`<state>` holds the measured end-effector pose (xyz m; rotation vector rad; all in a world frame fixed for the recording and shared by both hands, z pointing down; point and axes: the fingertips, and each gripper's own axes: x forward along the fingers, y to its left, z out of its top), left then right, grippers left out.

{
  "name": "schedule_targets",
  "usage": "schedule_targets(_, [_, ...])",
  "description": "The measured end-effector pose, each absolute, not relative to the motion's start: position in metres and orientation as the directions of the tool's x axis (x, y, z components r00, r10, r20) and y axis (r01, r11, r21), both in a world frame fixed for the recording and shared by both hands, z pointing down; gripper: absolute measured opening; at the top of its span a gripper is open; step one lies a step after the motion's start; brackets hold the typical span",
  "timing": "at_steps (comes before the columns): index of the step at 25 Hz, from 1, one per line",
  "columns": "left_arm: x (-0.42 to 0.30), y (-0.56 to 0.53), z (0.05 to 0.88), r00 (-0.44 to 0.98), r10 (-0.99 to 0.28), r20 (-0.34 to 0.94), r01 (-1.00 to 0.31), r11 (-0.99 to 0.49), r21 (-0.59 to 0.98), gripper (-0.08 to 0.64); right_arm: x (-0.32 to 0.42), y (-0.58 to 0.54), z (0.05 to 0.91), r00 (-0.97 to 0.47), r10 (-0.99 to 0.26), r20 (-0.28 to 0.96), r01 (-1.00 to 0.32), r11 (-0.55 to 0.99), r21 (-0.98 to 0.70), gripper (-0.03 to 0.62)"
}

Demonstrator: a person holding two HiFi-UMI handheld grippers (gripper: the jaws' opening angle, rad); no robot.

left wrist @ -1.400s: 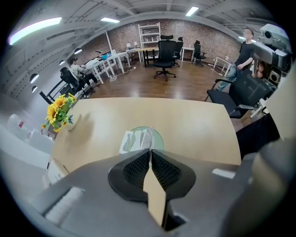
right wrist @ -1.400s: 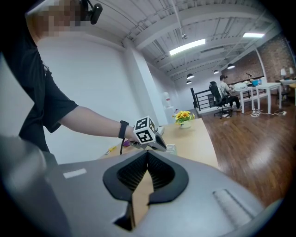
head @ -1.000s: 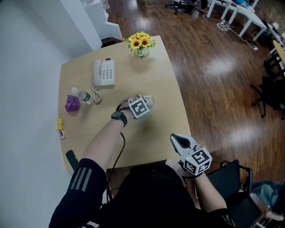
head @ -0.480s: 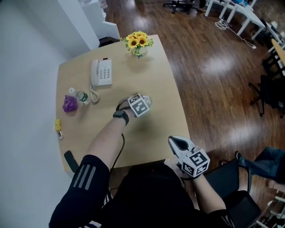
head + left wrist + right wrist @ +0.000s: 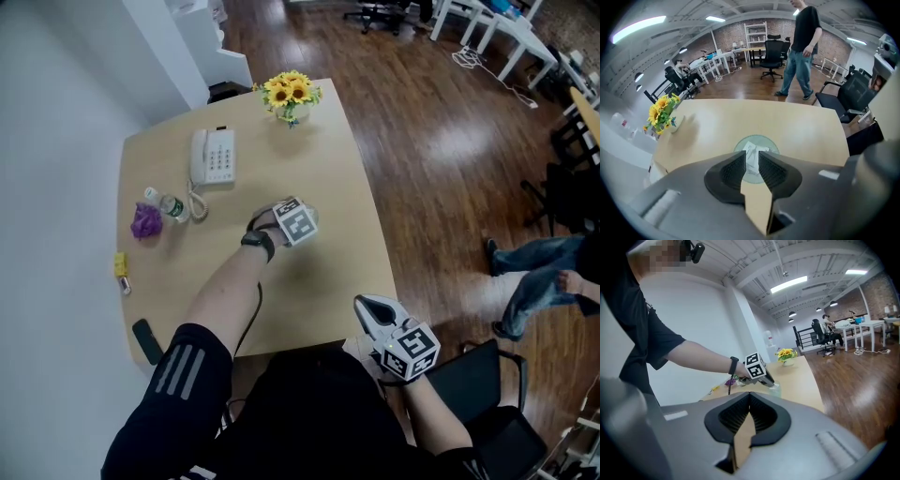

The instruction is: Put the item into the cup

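A clear cup (image 5: 761, 140) stands mid-table, and a white printed item (image 5: 751, 157) lies inside it. My left gripper (image 5: 752, 159) hovers just above the cup. Its jaws stand a narrow gap apart, and the item shows through that gap, below the tips. In the head view the left gripper (image 5: 302, 219) and its marker cube cover most of the cup (image 5: 312, 217). My right gripper (image 5: 368, 307) is off the table's near edge, close to my body, shut and empty. In the right gripper view the left gripper (image 5: 769, 380) is over the cup (image 5: 775, 389).
A vase of sunflowers (image 5: 292, 95) stands at the far edge and a white phone (image 5: 212, 156) to its left. A small bottle (image 5: 170, 202), a purple lump (image 5: 145, 221) and a yellow item (image 5: 120, 264) lie at the left side. A person (image 5: 530, 281) walks on the floor to the right.
The left gripper has stayed over the cup. The right gripper has shifted slightly lower in the view. A person's legs have come into view at the right.
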<state>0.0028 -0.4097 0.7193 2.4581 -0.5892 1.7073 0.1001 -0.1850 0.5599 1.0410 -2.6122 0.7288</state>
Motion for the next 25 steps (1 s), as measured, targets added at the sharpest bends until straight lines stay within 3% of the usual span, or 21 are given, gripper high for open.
schedule_targets(7, [-0.017,-0.383,0.63,0.48,-0.402,0.78,-0.453,-0.875,-0.172,0.078,0.096,-0.195,0.541,-0.73,-0.589,0.346,-0.683,0.647,-0.34,0.008])
schedule_targets(13, [-0.073,-0.289,0.542,0.588,-0.552,0.591,-0.575,-0.799,-0.175,0.08,0.071,-0.199,0.511,-0.759,-0.571,0.311,-0.649,0.697,-0.304,0.008])
schedule_targets(19, [-0.128,-0.19,0.526,0.601,-0.632,0.489,-0.712,-0.701,-0.032,0.078,0.026,-0.186,0.493,-0.79,-0.541,0.288,-0.611,0.735,-0.294,0.008])
schedule_targets(25, [-0.164,-0.133,0.54,0.603,-0.631,0.489,-0.716,-0.698,-0.019,0.078,-0.021,-0.162,0.478,-0.801,-0.535,0.269,-0.595,0.761,-0.258,0.008])
